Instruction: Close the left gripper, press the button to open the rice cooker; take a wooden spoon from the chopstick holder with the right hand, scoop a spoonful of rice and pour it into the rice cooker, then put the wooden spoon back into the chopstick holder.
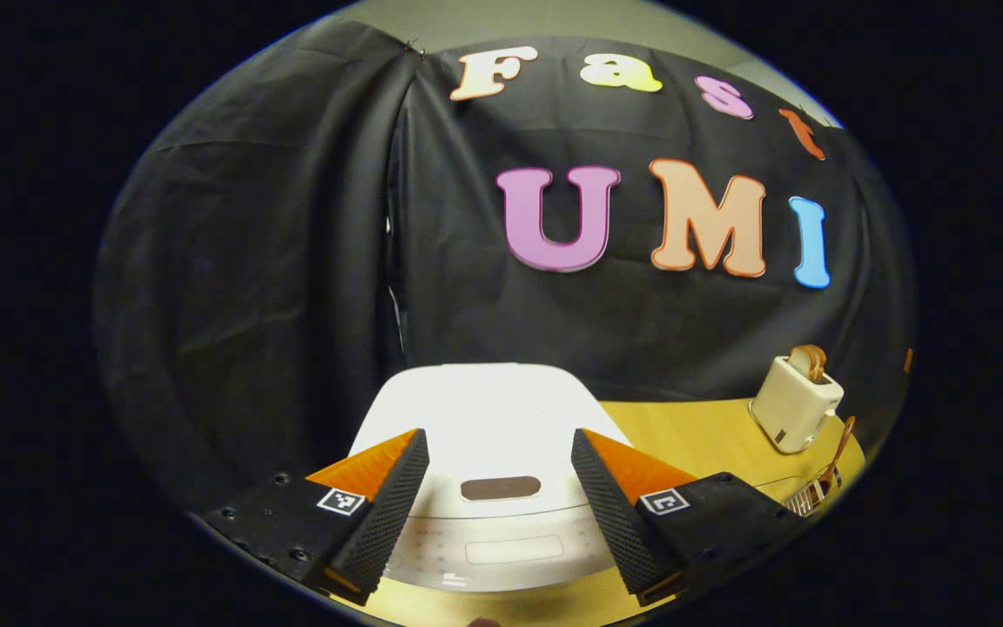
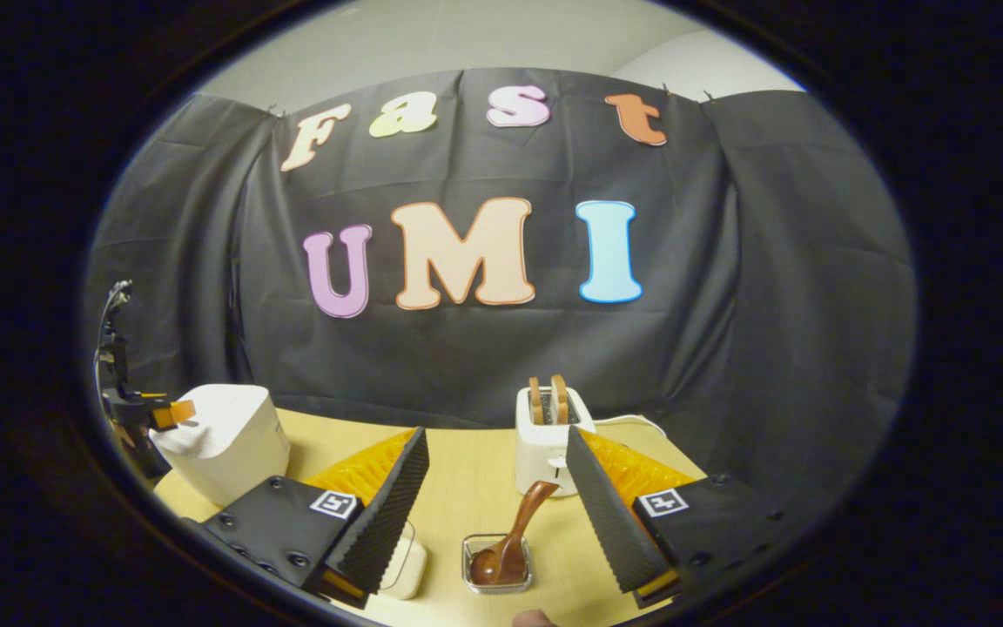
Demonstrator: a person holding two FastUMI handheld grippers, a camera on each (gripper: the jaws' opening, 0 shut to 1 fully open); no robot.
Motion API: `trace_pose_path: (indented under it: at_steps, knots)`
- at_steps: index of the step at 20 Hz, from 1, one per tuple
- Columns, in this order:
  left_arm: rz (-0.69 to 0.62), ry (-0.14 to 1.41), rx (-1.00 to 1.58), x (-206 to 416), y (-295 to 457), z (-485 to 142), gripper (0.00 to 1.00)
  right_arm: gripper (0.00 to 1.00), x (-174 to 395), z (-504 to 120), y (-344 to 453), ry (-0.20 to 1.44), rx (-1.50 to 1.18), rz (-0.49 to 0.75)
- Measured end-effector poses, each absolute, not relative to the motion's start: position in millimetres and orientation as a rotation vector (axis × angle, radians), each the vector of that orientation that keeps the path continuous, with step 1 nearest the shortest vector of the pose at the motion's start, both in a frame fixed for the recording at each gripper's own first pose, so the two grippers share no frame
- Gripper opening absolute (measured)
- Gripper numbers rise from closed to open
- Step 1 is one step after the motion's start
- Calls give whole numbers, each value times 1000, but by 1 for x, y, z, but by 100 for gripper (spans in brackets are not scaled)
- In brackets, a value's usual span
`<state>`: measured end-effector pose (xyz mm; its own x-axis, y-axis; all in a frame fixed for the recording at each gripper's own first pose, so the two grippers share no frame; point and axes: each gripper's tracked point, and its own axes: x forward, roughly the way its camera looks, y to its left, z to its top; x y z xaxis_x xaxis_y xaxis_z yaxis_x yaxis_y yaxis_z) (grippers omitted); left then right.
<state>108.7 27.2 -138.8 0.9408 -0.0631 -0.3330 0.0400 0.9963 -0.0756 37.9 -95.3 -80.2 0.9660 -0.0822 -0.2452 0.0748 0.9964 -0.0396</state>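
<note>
A: In the left gripper view, where does the rice cooker (image 1: 493, 435) sit?

B: Low in the centre of the frame, white, lid down. The left gripper (image 1: 498, 509) hangs above its front edge with its fingers spread wide apart, one on each side of the dark oval button (image 1: 501, 488). Nothing lies between them, and neither finger touches the button.

A: And to the lower right of that frame?

B: A white toaster (image 1: 793, 402) with bread in its slot stands on the yellow table (image 1: 693, 440). Below it, at the frame's edge, the wooden spoon (image 1: 837, 457) sticks up from the chopstick holder (image 1: 806, 501).

A: What about the right gripper view?

B: The right gripper (image 2: 497, 514) is also wide open and holds nothing. Between its fingers, at the bottom centre, the chopstick holder (image 2: 498, 562) stands on the table (image 2: 467, 470), and the wooden spoon (image 2: 514, 531) rests in it, bowl down, handle leaning up to the right. The toaster (image 2: 549, 435) stands just behind it.

A: Anything beside the holder?

B: A small white container (image 2: 406, 557) to its left, partly hidden behind the finger. At the left edge of the frame sits the rice cooker (image 2: 223, 440), with the left gripper (image 2: 166, 414) at its near side.
</note>
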Motion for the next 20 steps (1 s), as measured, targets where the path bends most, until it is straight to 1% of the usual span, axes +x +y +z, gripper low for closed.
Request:
trace_pose_path:
  at_steps: [4, 7, 14, 15, 16, 18, 19, 20]
  knots:
    - [-88, 194, -16, 83, 15, -81, 97, 100, 27, -74, -72, 240, -5, -39]
    - [-121, 129, -16, 56, 1, -55, 96, 99, 19, -68, -54, 215, 29, -21]
    - [-159, 87, -29, 8, -24, -36, 95, 99, -9, -53, -14, 126, 19, 16]
    - [-159, 88, -26, 7, -23, -35, 96, 100, -10, -53, -9, 129, 35, 22]
    - [-152, 86, -25, 3, -22, -33, 99, 100, -12, -54, -6, 133, 48, 26]
    - [-148, 62, -33, -1, -21, -23, 99, 98, -9, -55, -4, 138, 51, 31]
    - [-146, 55, -38, -3, -21, -20, 96, 98, -8, -56, -3, 143, 48, 37]
    - [-145, 49, -43, -3, -20, -17, 96, 98, -7, -56, 0, 147, 49, 43]
